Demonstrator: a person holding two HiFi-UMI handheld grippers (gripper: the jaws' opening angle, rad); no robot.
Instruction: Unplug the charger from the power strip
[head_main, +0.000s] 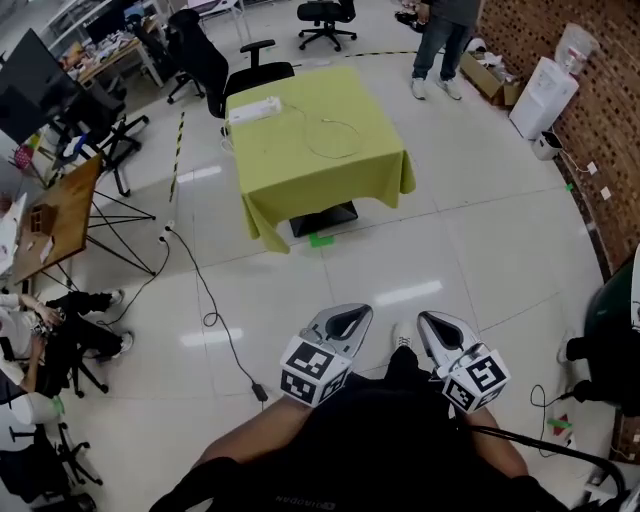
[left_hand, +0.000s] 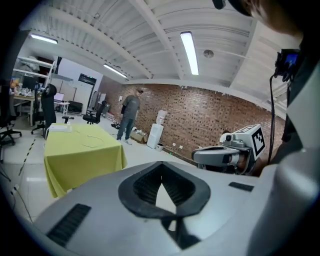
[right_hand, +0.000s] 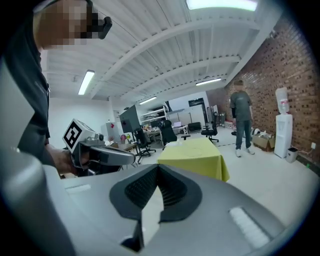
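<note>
Had both grippers up close to me, well short of the table (head_main: 300, 170), w/ open floor between. Left gripper (head_main: 348, 318): fingers pinched together at the tips, nothing in them. Right gripper (head_main: 436, 328): same, tips closed, empty. They sat side by side, apart, both aimed toward the far table. Table wore a yellow-green cloth. White power strip (head_main: 254, 108) lay at its far-left corner. A thin white cable (head_main: 335, 140) ran from it rightward and looped over the cloth approx mid-table. Couldn't make out the charger plug itself, too small. Black office chair (head_main: 215, 65) stood just beyond the strip. A person (head_main: 440, 40) stood far right by the brick wall (head_main: 610, 130), near a water dispenser (head_main: 545, 95). Black cord (head_main: 215, 315) trailed over the floor left of the grippers.
</note>
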